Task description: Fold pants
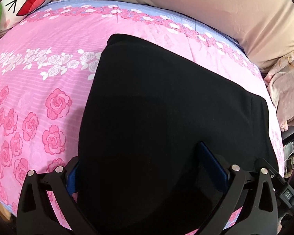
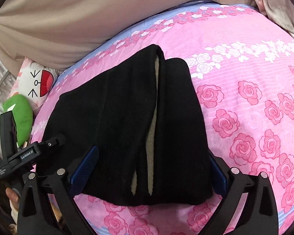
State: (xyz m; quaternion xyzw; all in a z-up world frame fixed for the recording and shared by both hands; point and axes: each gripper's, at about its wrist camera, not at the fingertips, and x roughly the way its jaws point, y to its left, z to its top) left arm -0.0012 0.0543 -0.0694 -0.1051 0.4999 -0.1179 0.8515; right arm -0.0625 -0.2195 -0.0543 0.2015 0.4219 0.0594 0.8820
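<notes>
Pants [image 2: 127, 127] between spread right gripper [image 2: 147, 168] fingers, unpinched; left gripper [image 1: 147, 168] likewise spread. Withdraw without dragging folded cloth.

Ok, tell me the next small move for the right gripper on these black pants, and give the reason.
Probably lift the right gripper straight back and clear. Its jaws stand wide open on either side of the black pants, not pinching them, and the pants already lie folded in layers on the pink rose bedsheet. Dragging sideways could undo the fold.
</notes>
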